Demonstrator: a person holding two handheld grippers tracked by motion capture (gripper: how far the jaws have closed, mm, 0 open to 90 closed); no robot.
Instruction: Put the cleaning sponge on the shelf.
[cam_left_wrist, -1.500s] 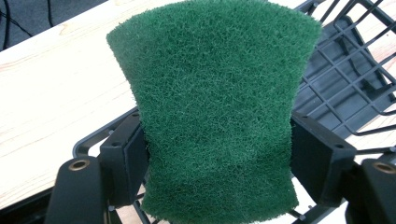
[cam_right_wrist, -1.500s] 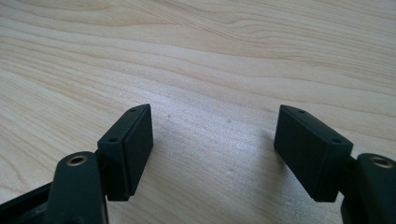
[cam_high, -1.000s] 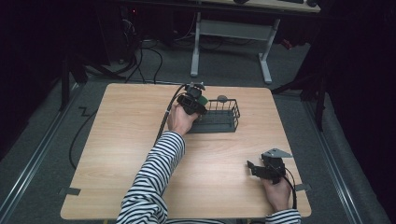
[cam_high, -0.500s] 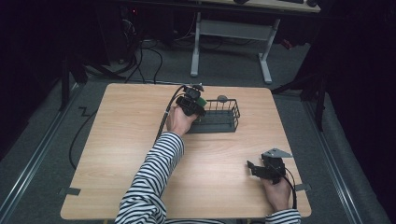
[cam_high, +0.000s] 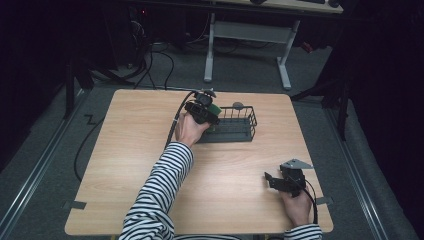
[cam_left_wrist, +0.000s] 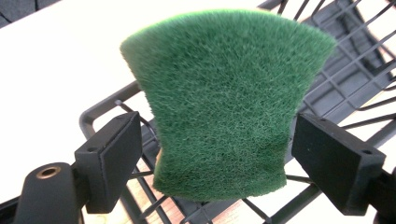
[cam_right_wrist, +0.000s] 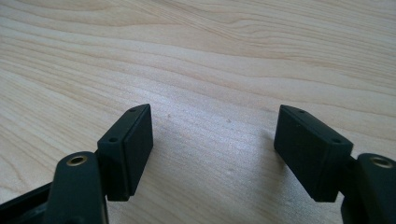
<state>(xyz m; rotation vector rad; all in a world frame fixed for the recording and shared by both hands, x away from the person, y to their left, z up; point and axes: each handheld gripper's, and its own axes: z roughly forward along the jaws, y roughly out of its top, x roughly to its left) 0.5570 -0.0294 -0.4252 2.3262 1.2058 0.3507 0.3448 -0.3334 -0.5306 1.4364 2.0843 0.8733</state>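
The wooden table (cam_high: 130, 150) lies bare across its whole left half and along the lower middle of the high view, giving open passage there. The black wire basket (cam_high: 235, 125) stands at upper centre, blocking that stretch. A green sponge (cam_left_wrist: 224, 102) fills the gap between the left gripper (cam_left_wrist: 217, 158)'s jaws. The right gripper (cam_right_wrist: 212, 149) has bare wood ahead.

green sponge (cam_left_wrist: 224, 102), black basket (cam_high: 245, 131), striped sleeve (cam_high: 160, 185)
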